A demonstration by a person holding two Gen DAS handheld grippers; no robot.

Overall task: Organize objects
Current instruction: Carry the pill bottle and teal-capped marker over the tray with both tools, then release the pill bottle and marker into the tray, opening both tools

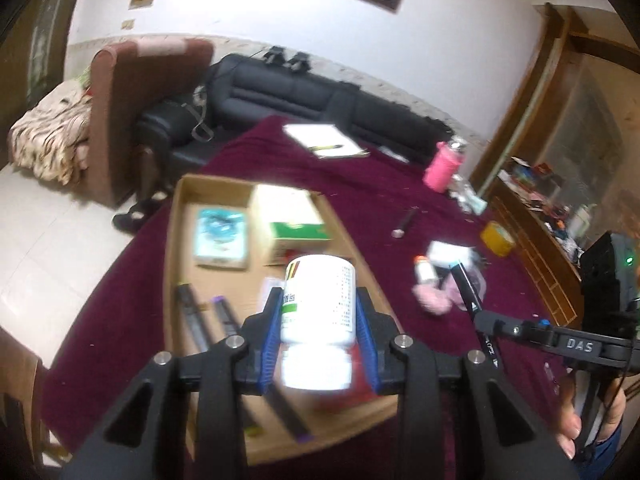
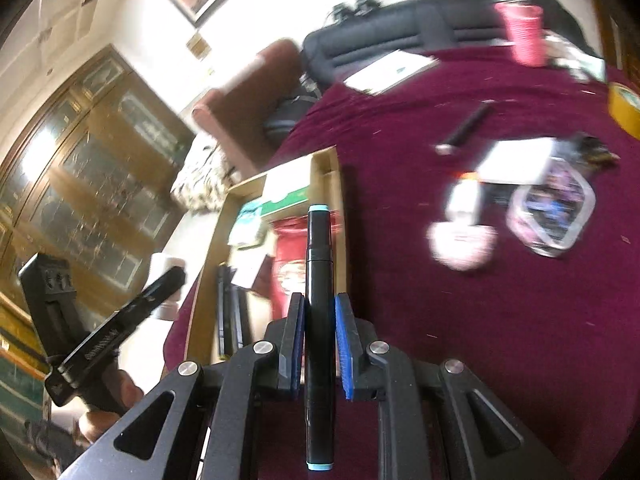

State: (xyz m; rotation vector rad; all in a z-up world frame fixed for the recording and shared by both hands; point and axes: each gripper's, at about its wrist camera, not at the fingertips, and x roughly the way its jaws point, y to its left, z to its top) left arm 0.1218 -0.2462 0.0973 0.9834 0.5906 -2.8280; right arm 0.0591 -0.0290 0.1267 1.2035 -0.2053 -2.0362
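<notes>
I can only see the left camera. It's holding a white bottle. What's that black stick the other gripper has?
Observer: It's a marker, black with light blue caps at both ends, lying lengthwise between the right gripper's blue pads.
Operator: Is there anything red in the box? My bottle blocks it.
Observer: Yes, a red packet lies in the box, just past the marker's far side.
Operator: What's that shiny stuff by the pink thing on the cloth?
Observer: From the right camera it's a clear pouch with a colourful picture inside, lying beside the pink thing.
</notes>
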